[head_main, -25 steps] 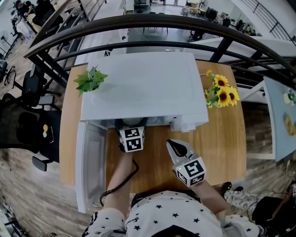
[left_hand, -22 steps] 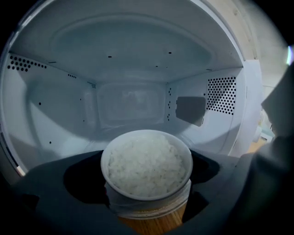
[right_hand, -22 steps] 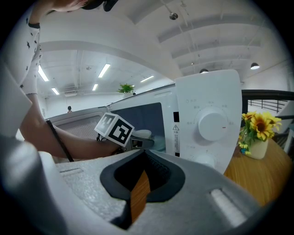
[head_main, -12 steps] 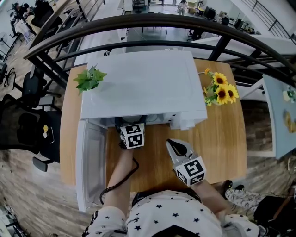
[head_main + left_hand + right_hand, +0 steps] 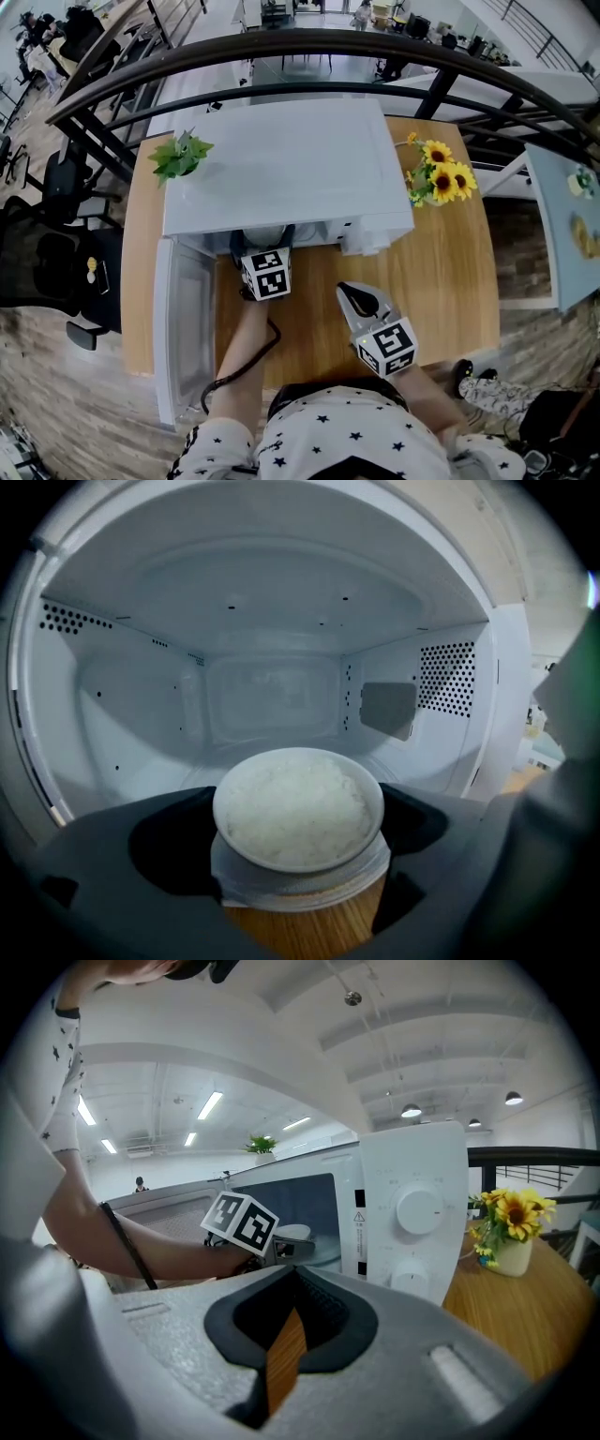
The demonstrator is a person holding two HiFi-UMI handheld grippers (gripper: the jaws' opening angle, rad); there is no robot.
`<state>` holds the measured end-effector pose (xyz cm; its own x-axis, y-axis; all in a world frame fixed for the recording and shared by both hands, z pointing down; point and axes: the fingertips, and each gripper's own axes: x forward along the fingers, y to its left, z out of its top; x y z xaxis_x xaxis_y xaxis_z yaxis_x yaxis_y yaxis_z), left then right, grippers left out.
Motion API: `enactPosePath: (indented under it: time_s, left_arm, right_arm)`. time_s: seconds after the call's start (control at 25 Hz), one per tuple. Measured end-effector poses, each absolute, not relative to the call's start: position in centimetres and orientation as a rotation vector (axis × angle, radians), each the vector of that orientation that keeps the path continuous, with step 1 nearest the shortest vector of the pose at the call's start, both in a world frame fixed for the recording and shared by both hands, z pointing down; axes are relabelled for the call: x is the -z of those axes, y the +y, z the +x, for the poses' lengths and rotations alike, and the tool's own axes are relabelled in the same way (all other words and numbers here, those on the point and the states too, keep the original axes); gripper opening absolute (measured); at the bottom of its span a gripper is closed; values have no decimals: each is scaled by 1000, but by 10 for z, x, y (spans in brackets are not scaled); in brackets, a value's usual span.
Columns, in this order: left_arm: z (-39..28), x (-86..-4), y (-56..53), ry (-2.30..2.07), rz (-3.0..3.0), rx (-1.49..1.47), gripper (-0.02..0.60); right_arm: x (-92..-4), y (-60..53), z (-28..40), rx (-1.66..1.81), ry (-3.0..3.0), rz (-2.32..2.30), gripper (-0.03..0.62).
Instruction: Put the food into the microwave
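My left fingers (image 5: 111, 878) grip the bowl of rice (image 5: 298, 808) at the open microwave (image 5: 281, 164) mouth; my right fingers (image 5: 394, 1372) closed, empty

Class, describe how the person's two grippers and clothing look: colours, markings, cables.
The left gripper and right gripper have grey shells, black-padded claws and a white cube of black square markers each. A black cable trails from the left one. The top is white with black stars.
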<state>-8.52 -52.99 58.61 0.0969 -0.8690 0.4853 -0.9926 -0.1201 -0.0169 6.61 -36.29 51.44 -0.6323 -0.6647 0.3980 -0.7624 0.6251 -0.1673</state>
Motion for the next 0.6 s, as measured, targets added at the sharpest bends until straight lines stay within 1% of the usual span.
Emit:
enactPosePath:
  time_s: [0.6]
  left_arm:
    - [-74,-556,-454,-1783,2161,-467,499]
  right_arm:
    - [-506,-292,61,-434,-2562,1220,6]
